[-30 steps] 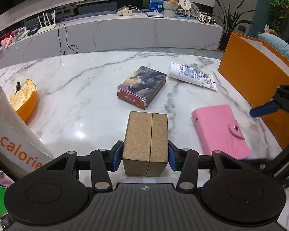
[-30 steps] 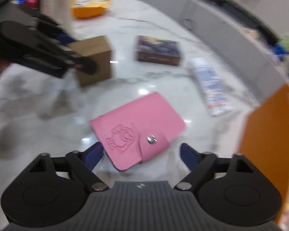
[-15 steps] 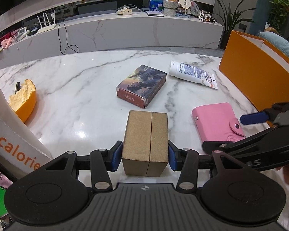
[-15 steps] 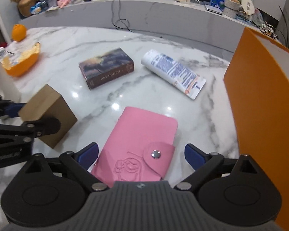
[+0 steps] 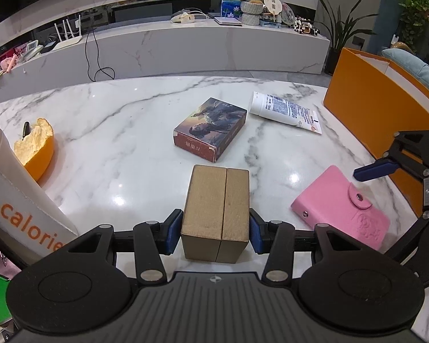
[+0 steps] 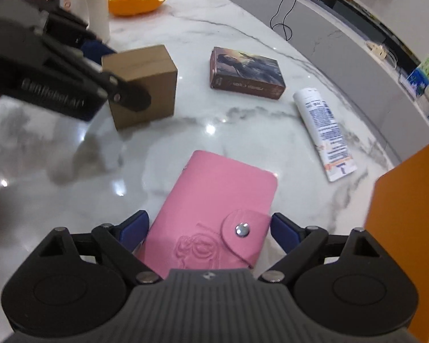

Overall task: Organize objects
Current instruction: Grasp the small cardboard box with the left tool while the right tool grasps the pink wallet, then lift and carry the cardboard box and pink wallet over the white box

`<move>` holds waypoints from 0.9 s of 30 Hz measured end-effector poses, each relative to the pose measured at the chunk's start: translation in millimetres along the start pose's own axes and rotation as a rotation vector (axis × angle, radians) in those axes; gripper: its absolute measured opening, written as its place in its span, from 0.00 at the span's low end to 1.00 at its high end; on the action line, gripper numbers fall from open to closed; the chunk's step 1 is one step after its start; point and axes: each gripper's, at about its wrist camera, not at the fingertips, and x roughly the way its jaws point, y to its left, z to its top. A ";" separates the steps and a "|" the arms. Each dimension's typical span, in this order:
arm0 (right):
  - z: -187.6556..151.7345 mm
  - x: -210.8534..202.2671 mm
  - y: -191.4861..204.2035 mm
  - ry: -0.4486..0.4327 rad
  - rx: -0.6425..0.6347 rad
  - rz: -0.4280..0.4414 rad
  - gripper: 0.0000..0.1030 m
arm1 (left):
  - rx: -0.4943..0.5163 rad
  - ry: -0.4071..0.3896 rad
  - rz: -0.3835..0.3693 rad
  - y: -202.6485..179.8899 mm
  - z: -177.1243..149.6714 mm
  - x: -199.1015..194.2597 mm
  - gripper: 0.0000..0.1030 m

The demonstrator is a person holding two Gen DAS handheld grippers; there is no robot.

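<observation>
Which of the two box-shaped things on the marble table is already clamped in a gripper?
The plain brown cardboard box, pinched by the left gripper. The illustrated box lies untouched further back.

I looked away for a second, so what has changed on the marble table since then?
The right tongs have come down over the pink wallet, now straddling its clasp end, pads still off it. The left tongs stay shut on the cardboard box, unmoved. The picture box, white tube and orange bin lie as before.
</observation>
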 end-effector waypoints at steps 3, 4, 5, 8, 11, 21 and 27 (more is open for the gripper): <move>0.1 4.3 -3.1 0.003 0.094 -0.013 0.95 | 0.001 0.000 0.002 -0.4 0.3 1.2 0.54; 1.1 6.4 -5.7 0.008 0.143 -0.007 0.95 | 0.001 -0.001 0.002 -0.3 0.2 1.5 0.54; 2.7 8.3 -7.2 0.017 0.194 -0.003 0.95 | 0.001 0.000 0.002 -0.4 0.3 1.3 0.54; 5.3 10.7 -11.2 0.047 0.294 0.015 0.92 | 0.002 0.000 0.000 0.0 -0.2 3.0 0.53; 6.8 7.9 -11.4 0.040 0.310 0.025 0.79 | 0.002 0.004 -0.004 0.3 -0.6 5.9 0.53; 5.4 -0.2 -20.1 0.022 0.334 0.036 0.77 | -0.015 -0.020 -0.018 -3.7 5.4 -4.3 0.51; 6.7 -16.8 -29.9 -0.025 0.366 0.021 0.77 | -0.012 -0.040 -0.009 -13.8 12.1 -11.4 0.51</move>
